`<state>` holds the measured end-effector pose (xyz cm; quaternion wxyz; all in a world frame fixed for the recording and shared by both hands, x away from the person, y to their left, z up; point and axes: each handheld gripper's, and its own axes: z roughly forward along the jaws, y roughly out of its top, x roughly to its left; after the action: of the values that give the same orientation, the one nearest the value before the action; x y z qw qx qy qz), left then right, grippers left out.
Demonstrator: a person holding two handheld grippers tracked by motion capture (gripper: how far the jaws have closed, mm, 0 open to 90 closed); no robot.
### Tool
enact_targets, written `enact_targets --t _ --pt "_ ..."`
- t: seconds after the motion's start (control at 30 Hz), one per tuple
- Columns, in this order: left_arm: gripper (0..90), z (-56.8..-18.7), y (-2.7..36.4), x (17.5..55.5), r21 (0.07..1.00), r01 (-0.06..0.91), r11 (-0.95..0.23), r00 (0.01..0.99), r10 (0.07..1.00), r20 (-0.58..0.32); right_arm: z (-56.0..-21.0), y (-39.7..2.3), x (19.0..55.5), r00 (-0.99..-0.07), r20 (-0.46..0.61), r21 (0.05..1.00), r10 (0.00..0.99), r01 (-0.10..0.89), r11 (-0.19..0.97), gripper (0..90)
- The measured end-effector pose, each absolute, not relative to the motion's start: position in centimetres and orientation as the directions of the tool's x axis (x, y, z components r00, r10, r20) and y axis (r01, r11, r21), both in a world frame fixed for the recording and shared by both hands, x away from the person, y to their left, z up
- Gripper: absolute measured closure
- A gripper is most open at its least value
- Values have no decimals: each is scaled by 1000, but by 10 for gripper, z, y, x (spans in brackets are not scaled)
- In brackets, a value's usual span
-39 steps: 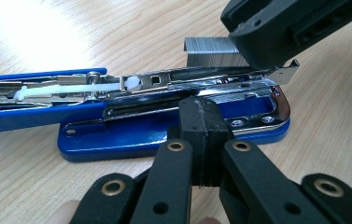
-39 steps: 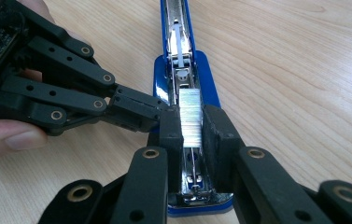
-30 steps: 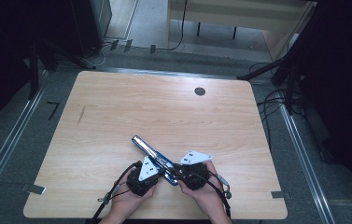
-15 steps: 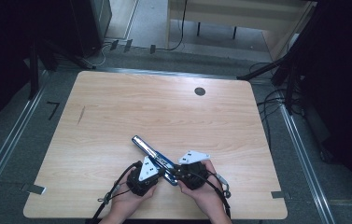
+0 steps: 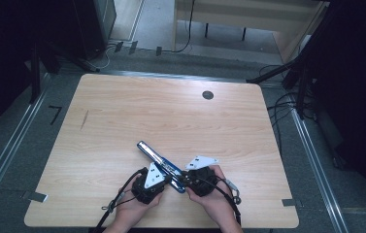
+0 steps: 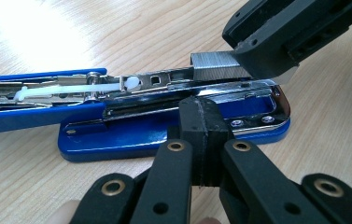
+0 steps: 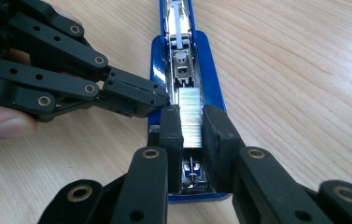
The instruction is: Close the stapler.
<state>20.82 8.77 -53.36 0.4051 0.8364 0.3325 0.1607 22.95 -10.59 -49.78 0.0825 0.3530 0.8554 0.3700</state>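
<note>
Staples (image 7: 191, 116), a silvery strip of them, sit pinched between the right tongs (image 7: 192, 122) directly above the metal channel of a blue stapler (image 7: 213, 88) that lies opened flat on the wooden worktop (image 5: 171, 111), near the person's edge of it. The left tongs (image 6: 200, 122) are closed, empty, their tips pressed against the stapler's base as if to steady it; seen from the left tongs, the strip (image 6: 213, 67) hovers at the channel's front end, held by the right tongs (image 6: 262, 51). Loading appears to be the step in hand, with the strip lined up but, as far as can be judged, not yet seated. Next the strip needs lowering squarely into the channel, then a release, with the base kept from sliding; the white pusher (image 6: 71, 88) sits drawn back.
</note>
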Motion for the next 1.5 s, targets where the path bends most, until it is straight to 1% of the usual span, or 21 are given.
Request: enact_targets --t 1.13,1.27,1.5 --pt "900 -534 88 208 786 427 -448 726 687 -2 -493 -101 236 -751 117 675 650 540 503 800" --pt "900 -534 88 208 785 426 -450 728 686 -2 -493 -101 242 -737 170 659 654 579 481 801" --pt "900 -534 88 208 785 426 -450 728 686 -2 -489 -105 242 -744 165 661 648 571 487 800"
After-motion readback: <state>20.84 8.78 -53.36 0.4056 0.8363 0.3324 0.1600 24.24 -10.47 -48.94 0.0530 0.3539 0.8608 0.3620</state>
